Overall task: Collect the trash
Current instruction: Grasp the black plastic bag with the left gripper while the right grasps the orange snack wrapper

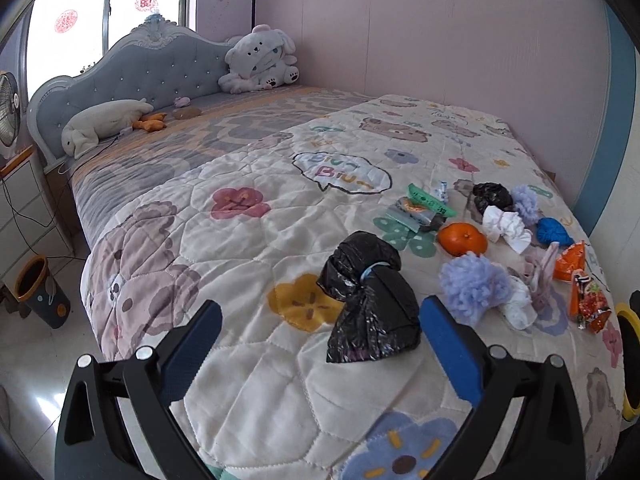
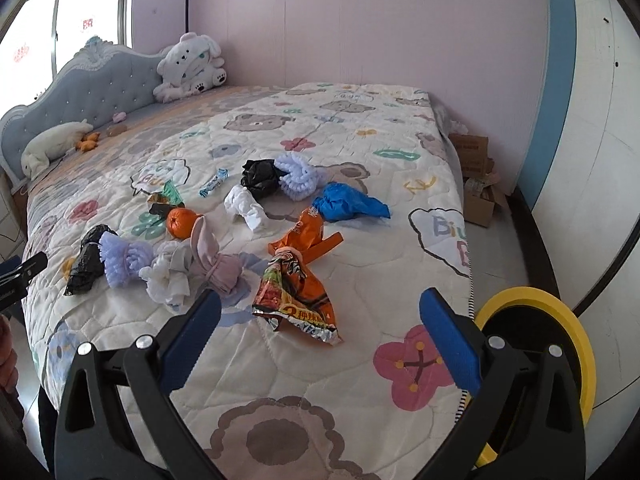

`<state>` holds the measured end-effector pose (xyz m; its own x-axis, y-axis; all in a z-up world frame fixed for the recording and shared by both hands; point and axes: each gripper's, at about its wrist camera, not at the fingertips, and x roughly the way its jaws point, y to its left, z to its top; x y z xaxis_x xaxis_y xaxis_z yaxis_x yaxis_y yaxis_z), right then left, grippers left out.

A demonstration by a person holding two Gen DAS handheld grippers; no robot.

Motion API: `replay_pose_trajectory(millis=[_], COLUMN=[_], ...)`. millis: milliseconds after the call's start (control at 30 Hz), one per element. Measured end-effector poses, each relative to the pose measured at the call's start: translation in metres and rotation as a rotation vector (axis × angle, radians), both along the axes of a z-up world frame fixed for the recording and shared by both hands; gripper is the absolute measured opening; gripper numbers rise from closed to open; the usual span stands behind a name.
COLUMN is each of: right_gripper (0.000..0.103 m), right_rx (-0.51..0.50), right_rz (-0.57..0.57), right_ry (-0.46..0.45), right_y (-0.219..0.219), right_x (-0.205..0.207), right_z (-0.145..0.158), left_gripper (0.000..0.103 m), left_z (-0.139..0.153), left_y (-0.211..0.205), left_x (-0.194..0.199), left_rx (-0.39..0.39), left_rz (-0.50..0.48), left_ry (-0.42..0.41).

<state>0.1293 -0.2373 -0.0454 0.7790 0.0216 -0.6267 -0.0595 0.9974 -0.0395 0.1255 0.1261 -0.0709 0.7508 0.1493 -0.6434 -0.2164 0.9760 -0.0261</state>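
**Two open grippers over a bed strewn with trash**

Both of our grippers hang above the cream quilted bedspread printed with bears and flowers, and neither holds anything. Our left gripper has its blue-padded fingers spread wide, and just ahead of them lies a crumpled black plastic bag cinched at its middle with a pale blue band — it rests on the quilt, between the fingers in the view but untouched by either pad.

Our right gripper is spread just as wide. Directly before it lies a shiny orange-and-red foil snack wrapper, flat on the bedspread and clear of the fingers. Behind the wrapper we see an orange crinkled plastic bag, a blue crumpled plastic bag, a white wad of tissue, a second black crumpled bag touching a lilac fluffy bundle, and a round orange tangerine.

At the bed's near corner — low on the right of the right wrist view — stands a yellow-rimmed round bin, beside the mattress edge. A white plush bear sits at the grey tufted headboard.
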Motion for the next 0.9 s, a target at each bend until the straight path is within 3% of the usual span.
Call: replay_pose_trajectory(millis=[300, 467, 667, 767, 900], right_gripper=[0.095, 0.095, 0.095, 0.082, 0.074], right_rx=[-0.019, 0.027, 0.005, -0.006, -0.037], right_rz=[0.043, 0.067, 0.074, 0.063, 0.063], right_ry=[0.048, 0.099, 0.118, 0.147, 0.176], right_y=[0.014, 0.014, 0.019, 0.018, 0.020], right_x=[0.051, 0.065, 0.076, 0.079, 0.084], right_z=[-0.019, -0.039, -0.049, -0.055, -0.065], left_gripper=[0.096, 0.096, 0.096, 0.087, 0.069], left_z=[-0.012, -0.024, -0.036, -0.042, -0.048], left_y=[0.002, -0.004, -0.007, -0.010, -0.015], left_x=[0.045, 0.067, 0.082, 0.085, 0.089], left_rx=[-0.006, -0.002, -0.014, -0.011, -0.015], left_rz=[0.006, -0.005, -0.010, -0.010, -0.043], left_ry=[0.044, 0.076, 0.089, 0.098, 0.108])
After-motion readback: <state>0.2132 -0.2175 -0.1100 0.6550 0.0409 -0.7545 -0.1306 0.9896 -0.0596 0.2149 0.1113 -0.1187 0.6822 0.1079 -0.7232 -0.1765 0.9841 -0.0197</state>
